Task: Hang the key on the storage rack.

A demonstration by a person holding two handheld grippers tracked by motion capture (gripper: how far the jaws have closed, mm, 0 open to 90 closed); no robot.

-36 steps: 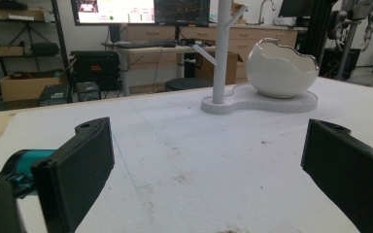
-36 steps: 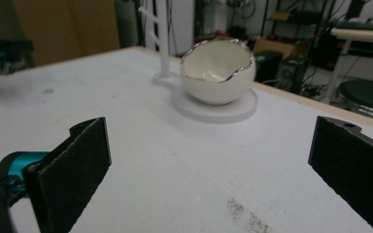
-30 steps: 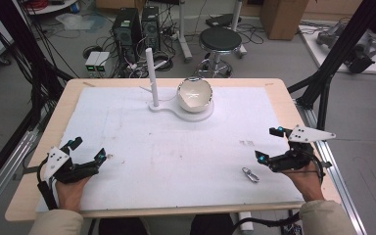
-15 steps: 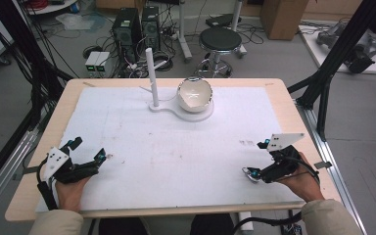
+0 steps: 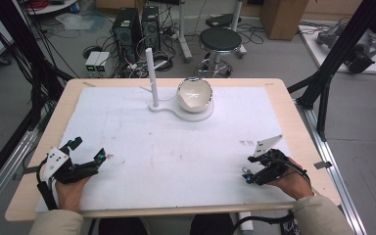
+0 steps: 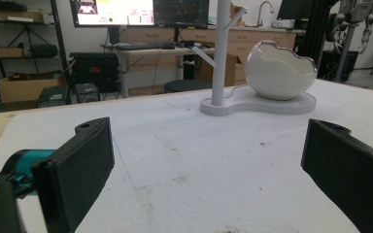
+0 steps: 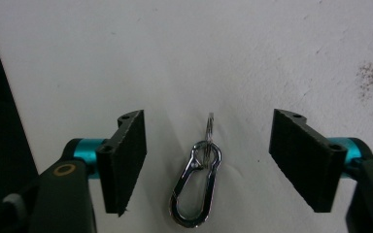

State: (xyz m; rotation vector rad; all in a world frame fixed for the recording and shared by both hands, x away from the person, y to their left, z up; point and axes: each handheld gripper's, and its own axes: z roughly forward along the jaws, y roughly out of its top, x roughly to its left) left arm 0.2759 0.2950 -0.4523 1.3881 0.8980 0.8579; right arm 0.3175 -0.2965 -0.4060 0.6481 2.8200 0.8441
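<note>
High view | white mat [image 5: 176, 147] on wooden table [image 5: 293, 112] | both grippers' fingers wide apart, empty

White-covered tabletop [image 5: 176, 147]; stand [image 5: 150, 78] and bowl [image 5: 194, 94] at far edge; left gripper [image 5: 85, 157], right gripper [image 5: 248, 169] at near corners.

white stand [image 5: 152, 73], eggshell bowl [image 5: 194, 94]

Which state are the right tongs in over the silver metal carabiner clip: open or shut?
Open: the right tongs straddle the silver metal carabiner clip with white table on both sides, neither pad touching.
</note>
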